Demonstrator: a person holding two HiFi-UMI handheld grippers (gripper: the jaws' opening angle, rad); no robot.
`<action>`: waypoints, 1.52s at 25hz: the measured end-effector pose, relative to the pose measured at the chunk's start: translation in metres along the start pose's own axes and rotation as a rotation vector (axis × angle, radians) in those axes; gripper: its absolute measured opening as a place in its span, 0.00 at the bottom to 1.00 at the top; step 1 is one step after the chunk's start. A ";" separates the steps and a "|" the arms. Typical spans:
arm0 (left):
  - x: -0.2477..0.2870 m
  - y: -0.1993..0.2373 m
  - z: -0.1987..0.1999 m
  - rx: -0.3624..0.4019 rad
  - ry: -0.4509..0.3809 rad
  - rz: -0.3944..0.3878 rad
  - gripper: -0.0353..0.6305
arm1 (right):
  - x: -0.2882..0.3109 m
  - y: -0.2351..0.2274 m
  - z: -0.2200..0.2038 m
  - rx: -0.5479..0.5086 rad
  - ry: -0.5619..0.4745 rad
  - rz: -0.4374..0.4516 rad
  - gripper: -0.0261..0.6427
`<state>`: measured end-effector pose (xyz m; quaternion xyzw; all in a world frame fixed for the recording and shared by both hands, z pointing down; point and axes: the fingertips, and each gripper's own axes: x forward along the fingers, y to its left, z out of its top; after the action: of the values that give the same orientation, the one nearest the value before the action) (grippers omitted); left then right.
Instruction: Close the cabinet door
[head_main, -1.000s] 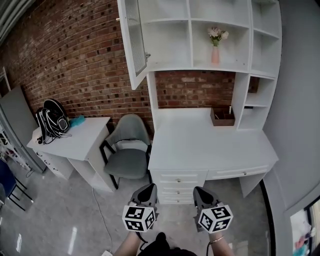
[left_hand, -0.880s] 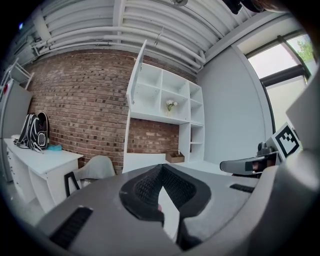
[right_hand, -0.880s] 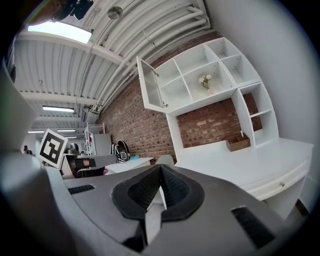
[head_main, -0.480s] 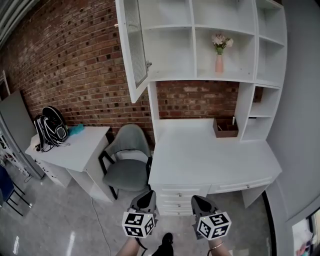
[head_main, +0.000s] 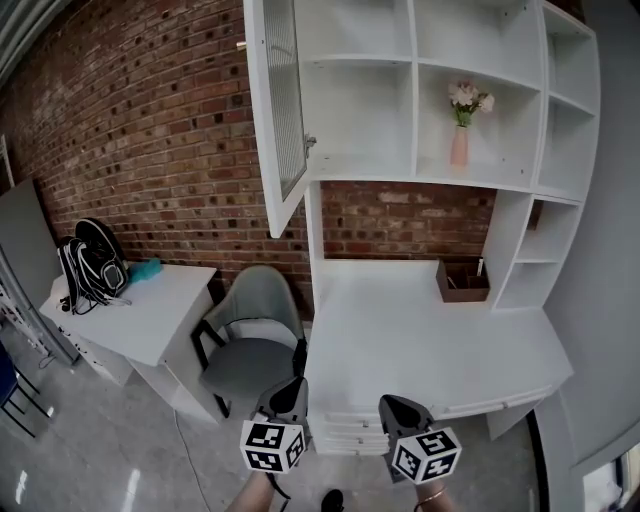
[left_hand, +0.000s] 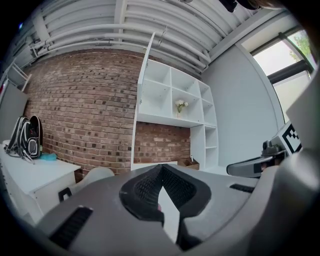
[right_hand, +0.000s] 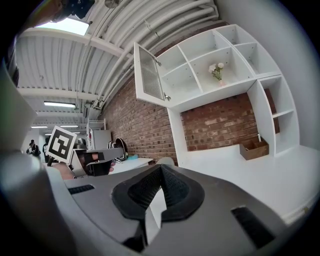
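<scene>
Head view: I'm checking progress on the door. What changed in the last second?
The left gripper and right gripper moved forward with the person toward the desk. Nothing was grasped or released. The cabinet door stays open; both grippers stay shut and empty.

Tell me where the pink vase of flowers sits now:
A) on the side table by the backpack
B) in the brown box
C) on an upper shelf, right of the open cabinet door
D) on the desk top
C: the vase stands on an upper shelf, right of the open cabinet door.
</scene>
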<state>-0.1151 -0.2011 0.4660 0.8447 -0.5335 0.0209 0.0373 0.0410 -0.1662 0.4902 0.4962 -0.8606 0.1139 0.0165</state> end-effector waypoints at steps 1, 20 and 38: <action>0.007 0.007 0.004 0.002 -0.006 0.000 0.07 | 0.010 -0.001 0.006 -0.005 -0.006 0.002 0.04; 0.087 0.105 0.142 0.078 -0.220 -0.042 0.07 | 0.133 0.005 0.136 -0.166 -0.148 0.067 0.04; 0.067 0.105 0.318 0.233 -0.453 -0.021 0.18 | 0.141 -0.002 0.224 -0.252 -0.234 0.131 0.04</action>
<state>-0.1828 -0.3332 0.1579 0.8320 -0.5134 -0.1080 -0.1805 -0.0099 -0.3348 0.2928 0.4431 -0.8944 -0.0526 -0.0292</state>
